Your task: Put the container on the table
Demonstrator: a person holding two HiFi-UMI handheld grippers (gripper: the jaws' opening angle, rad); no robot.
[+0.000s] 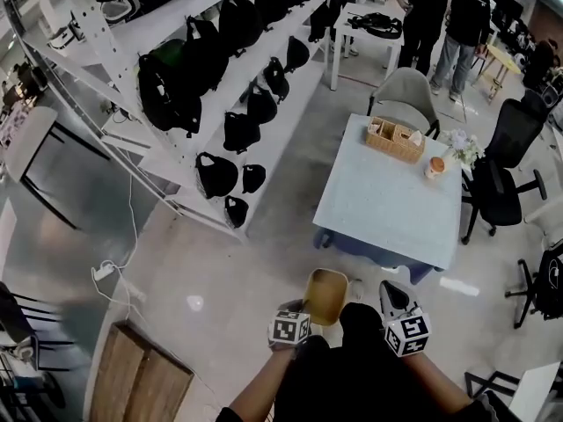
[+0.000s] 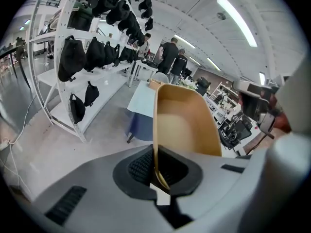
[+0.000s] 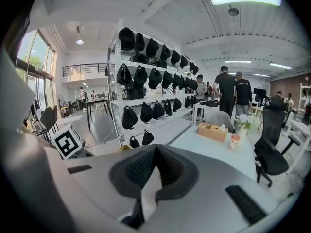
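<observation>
1. The left gripper (image 1: 305, 313) is clamped on the thin wall of a tan container (image 1: 325, 295). In the left gripper view its jaws pinch the rim edge-on, and the container (image 2: 187, 125) stands up beyond the left gripper (image 2: 158, 171) with its hollow side to the right.
2. The container is off the table, held in the air over the pale floor (image 1: 264, 271), just on the near side of the table's near edge.
3. The right gripper (image 1: 392, 295) hangs to the right of the container and apart from it. In the right gripper view its jaws are closed together with nothing between them, the right gripper (image 3: 154, 165) pointing towards the table.
4. The light table (image 1: 387, 209) lies ahead. At its far end sit a wicker basket (image 1: 395, 139), a small cup (image 1: 435, 167) and a bunch of flowers (image 1: 462, 148).
5. A grey chair (image 1: 406, 99) stands at the table's far end and a black office chair (image 1: 506, 165) at its right.
6. To the left runs a white rack (image 1: 264, 139) hung with black bags (image 1: 167, 86).
7. Two people (image 1: 440, 16) stand far off, beyond the table.
</observation>
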